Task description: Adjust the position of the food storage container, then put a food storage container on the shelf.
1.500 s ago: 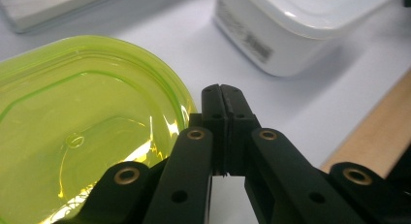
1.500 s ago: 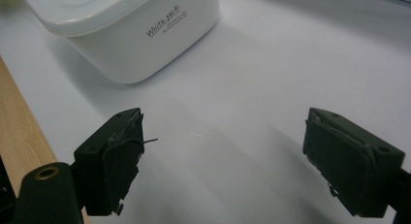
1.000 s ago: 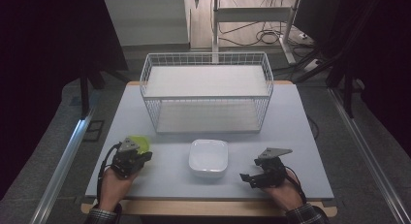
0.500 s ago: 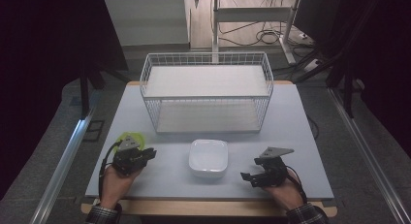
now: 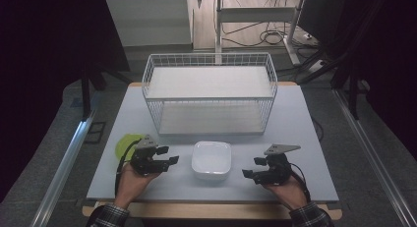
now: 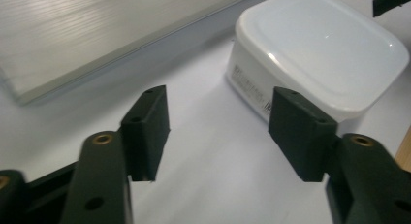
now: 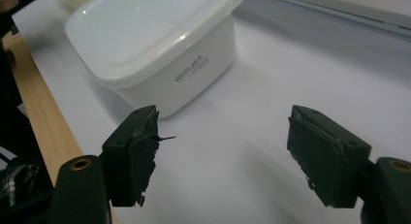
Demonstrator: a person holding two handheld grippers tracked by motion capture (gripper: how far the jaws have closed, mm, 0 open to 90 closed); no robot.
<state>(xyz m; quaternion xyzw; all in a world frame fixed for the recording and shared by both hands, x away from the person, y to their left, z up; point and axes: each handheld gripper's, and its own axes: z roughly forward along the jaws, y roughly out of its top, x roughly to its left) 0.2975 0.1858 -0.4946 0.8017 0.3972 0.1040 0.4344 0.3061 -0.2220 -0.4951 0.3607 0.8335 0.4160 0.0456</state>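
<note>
Since the earlier frame, the left gripper (image 5: 169,161) has slid rightward off the green disc (image 5: 126,143) toward the white lidded container (image 5: 212,159), which sits low in the frame's centre, before the wire basket (image 5: 210,92). Both grippers flank it, likely readying a grasp. Each, the right gripper (image 5: 248,169) included, stands wide apart, holding nothing.
</note>
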